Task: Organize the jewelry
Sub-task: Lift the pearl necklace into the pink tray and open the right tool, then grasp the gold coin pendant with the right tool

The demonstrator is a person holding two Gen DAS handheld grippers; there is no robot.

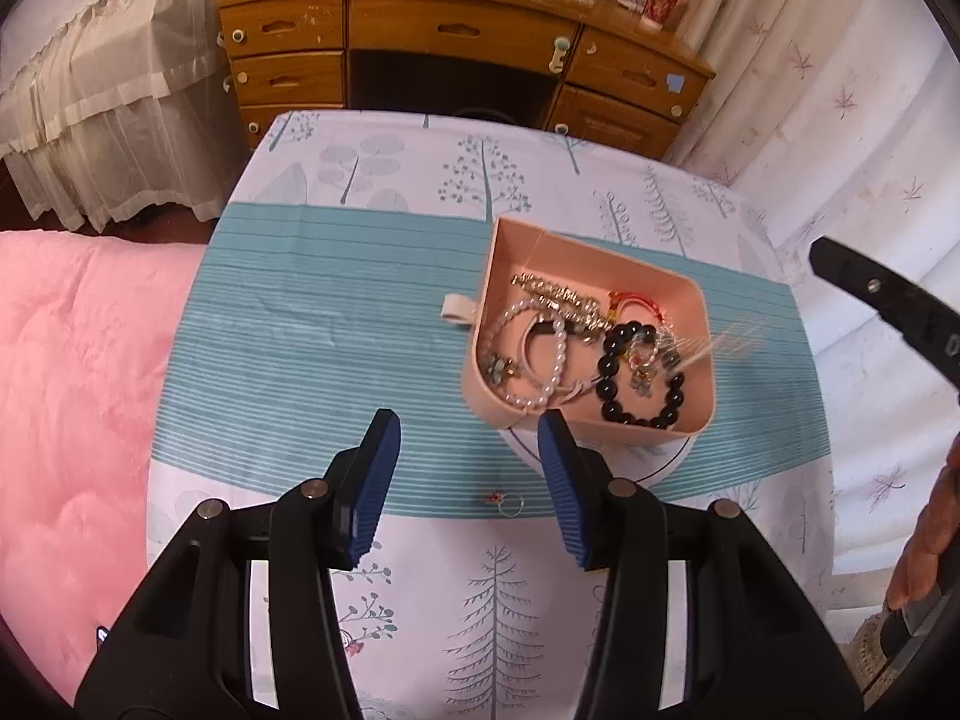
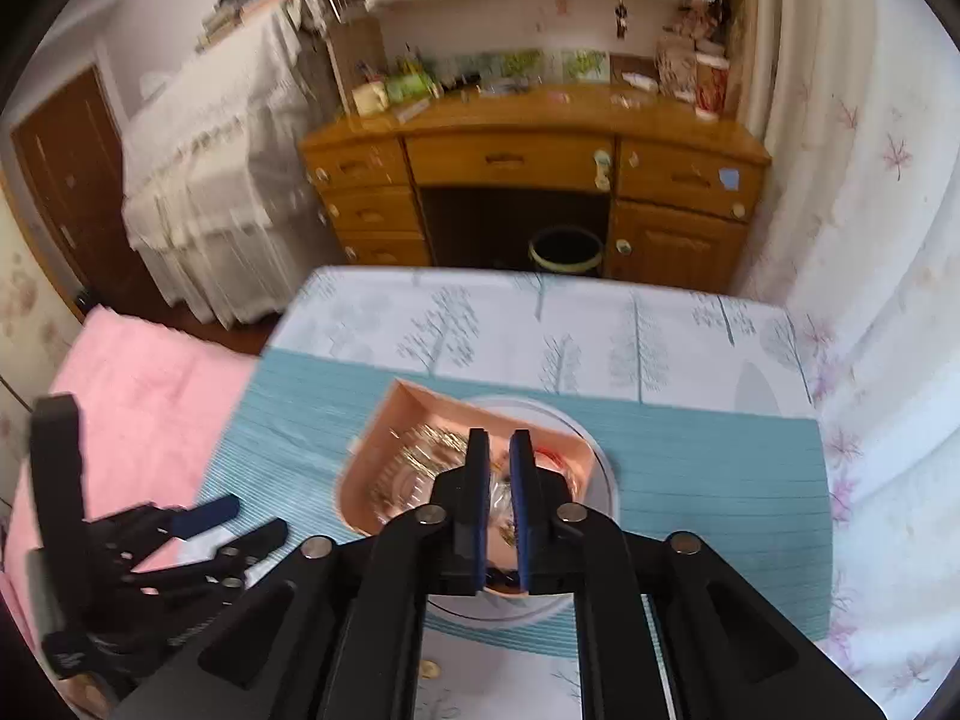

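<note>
A pink jewelry box (image 1: 648, 276) stands on a white plate (image 1: 666, 465) on the table. It holds a black bead bracelet (image 1: 639, 375), a pearl bracelet (image 1: 543, 360), a gold chain (image 1: 555, 291) and red pieces. A small ring (image 1: 510, 502) lies on the cloth in front of the box. My left gripper (image 1: 468, 438) is open and empty above the cloth, just left of the box's near corner. My right gripper (image 2: 499, 450) hovers above the box (image 2: 414, 420) with its jaws a narrow gap apart; nothing shows between them.
The table has a tree-print cloth with a teal striped band (image 1: 336, 336). A pink quilt (image 1: 66, 390) lies to the left. A wooden desk (image 1: 456, 42) with clutter stands beyond the table, a bin (image 2: 564, 249) under it. White curtains (image 1: 852, 138) hang at right.
</note>
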